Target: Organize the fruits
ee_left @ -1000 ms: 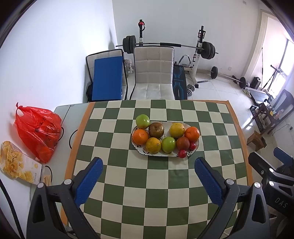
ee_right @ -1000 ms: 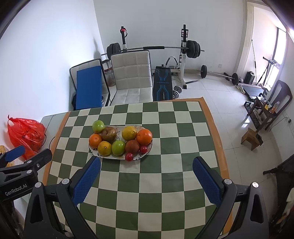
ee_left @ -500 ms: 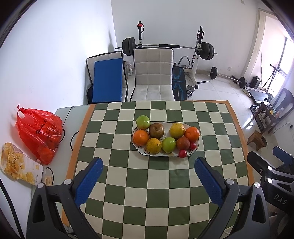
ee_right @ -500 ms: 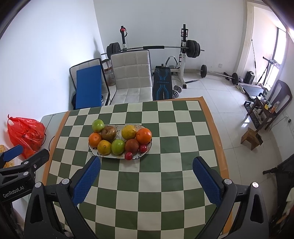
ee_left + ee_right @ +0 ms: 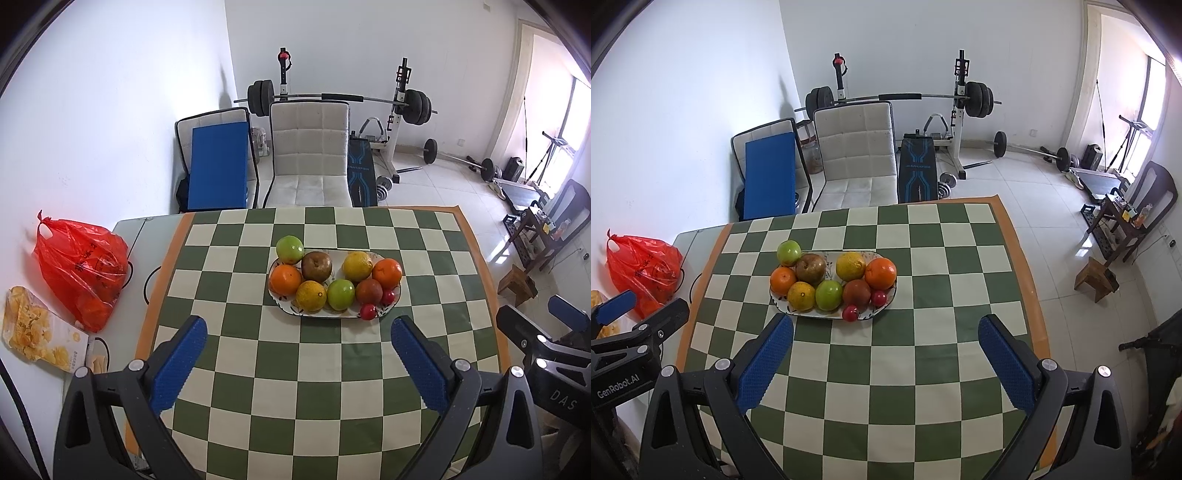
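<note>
An oval plate (image 5: 334,314) is seen near the middle of the checkered tablecloth (image 5: 258,387), and nearly all the fruit is already gathered on it: two oranges (image 5: 284,278), a brown pear (image 5: 317,266), a yellow citrus (image 5: 357,266), a speckled yellow-orange fruit (image 5: 311,295), a green apple (image 5: 340,294), a dark red fruit (image 5: 369,291) and a small red fruit (image 5: 388,296). A second green apple (image 5: 290,249) is perched at the far left rim, and whether it rests on the plate or on the cloth cannot be told; another small red fruit (image 5: 368,311) is lodged at the near rim. The left gripper (image 5: 298,334) and the right gripper (image 5: 885,334) are both held above the near part of the cloth, well short of the plate, with jaws spread wide and nothing between them. The task is judged largely done or not yet begun; no free fruit is seen on the cloth. A red plastic bag (image 5: 81,269) is lying off to the left.
</note>
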